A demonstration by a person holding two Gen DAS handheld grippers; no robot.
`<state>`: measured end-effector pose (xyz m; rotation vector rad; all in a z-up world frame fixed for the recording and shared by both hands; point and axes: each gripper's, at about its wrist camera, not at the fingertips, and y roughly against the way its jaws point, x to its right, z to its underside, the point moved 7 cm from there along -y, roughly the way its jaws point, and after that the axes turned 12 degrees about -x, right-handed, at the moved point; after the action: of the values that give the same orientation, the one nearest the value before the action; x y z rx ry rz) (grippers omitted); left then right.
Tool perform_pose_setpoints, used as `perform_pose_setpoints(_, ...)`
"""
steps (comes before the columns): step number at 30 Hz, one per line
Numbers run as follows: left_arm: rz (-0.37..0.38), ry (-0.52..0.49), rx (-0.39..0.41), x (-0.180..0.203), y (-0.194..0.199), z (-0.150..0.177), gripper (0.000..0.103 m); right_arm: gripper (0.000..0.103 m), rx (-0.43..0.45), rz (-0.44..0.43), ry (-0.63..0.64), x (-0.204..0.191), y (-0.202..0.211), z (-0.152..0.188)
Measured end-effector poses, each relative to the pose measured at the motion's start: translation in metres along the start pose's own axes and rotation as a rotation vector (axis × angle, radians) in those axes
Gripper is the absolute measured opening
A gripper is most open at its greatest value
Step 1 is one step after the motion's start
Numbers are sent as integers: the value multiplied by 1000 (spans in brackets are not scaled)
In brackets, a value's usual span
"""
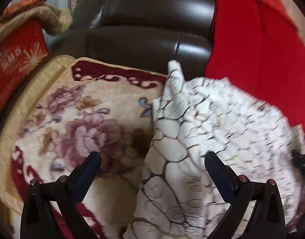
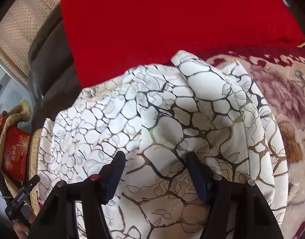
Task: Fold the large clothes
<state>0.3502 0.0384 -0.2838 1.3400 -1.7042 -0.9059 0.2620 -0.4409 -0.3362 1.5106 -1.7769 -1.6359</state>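
Hand-held gripper (image 2: 155, 159) hovers spread above the white patterned garment (image 2: 162, 119).

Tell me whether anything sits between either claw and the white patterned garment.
Nothing visible does. The right claw hangs open directly over the white patterned garment; the left claw is open at the garment's edge, beside the floral cover.
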Motion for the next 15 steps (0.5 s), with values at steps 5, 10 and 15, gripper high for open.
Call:
perform_pose_setpoints(5, 143, 37, -44, -4, -6, -2, 103, 67, 109, -79, 80, -23, 21, -4)
perform_pose_setpoints(10, 274, 107, -172, -7, -28, 8, 103, 67, 135, -154, 166, -55, 21, 0)
perform_pose_setpoints(15, 389, 105, -303, 7, -50, 23, 103, 67, 93, -158, 232, -73, 10, 11)
